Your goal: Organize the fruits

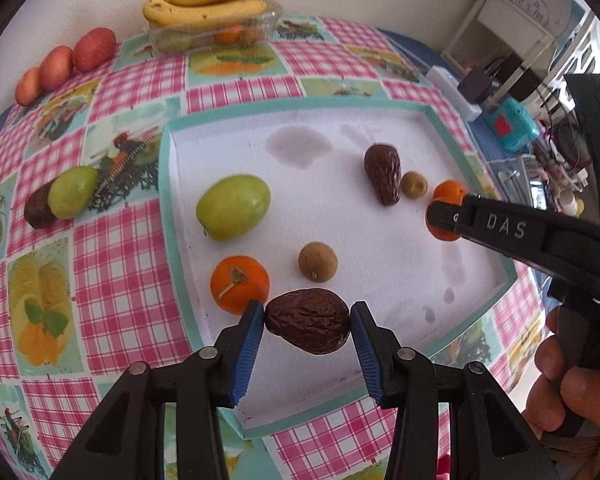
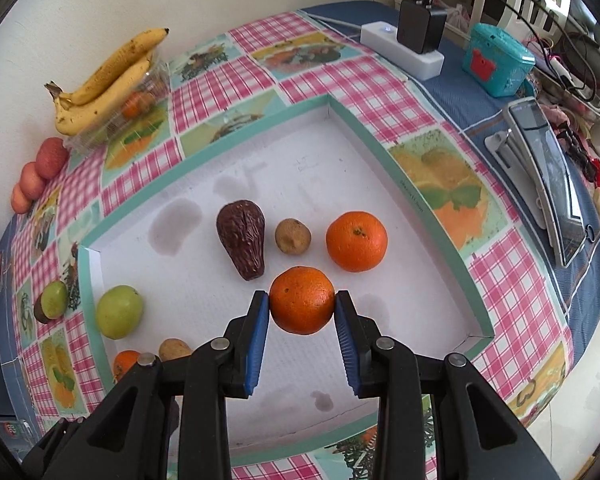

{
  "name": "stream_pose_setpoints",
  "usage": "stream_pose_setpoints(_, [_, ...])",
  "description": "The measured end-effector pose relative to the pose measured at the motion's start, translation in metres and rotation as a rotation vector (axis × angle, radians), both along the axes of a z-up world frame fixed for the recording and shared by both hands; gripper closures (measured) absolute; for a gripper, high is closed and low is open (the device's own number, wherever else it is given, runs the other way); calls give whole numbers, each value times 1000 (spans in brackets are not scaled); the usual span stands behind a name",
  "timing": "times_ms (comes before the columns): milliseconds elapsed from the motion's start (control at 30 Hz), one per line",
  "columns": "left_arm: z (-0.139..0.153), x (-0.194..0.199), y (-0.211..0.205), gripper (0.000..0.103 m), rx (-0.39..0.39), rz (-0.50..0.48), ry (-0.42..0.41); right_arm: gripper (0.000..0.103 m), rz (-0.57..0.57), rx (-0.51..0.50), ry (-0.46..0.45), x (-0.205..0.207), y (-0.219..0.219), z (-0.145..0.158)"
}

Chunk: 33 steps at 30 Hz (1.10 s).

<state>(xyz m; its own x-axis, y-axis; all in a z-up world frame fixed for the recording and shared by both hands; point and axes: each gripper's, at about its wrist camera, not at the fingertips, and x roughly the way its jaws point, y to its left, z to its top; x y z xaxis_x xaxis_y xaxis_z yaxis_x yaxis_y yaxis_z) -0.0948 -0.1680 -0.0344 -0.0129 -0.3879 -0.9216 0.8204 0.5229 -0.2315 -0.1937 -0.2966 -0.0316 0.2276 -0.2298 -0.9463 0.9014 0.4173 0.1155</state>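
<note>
Right gripper (image 2: 302, 304) clamps a tangerine (image 2: 302, 300)

It sits over the white tray (image 2: 204, 184); beyond lie a date (image 2: 241, 238), a longan (image 2: 293, 236) and another tangerine (image 2: 356, 240).

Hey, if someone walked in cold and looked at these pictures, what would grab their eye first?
Each gripper clamps a fruit over the white tray: the left gripper holds a wrinkled brown date, the right gripper a bright orange. Next, the spotted bananas on a clear box by the wall.

table (image 2: 512, 280): checked fruit-print cloth | on it: white tray (image 2: 428, 200), banana punnet (image 1: 216, 32), power strip (image 2: 400, 50)
</note>
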Motion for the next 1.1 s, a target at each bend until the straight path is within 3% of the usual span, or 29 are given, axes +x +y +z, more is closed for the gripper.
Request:
stream_pose_setpoints(300, [-17, -2, -7, 55, 66, -15, 11, 68, 14, 45, 40, 5, -1, -18])
stream_pose_setpoints(933, [-19, 0, -10, 55, 67, -16, 18, 67, 20, 39, 53, 7, 0, -18])
stream_pose_setpoints(1100, [-18, 0, -10, 45, 70, -17, 22, 67, 25, 34, 59, 8, -1, -19])
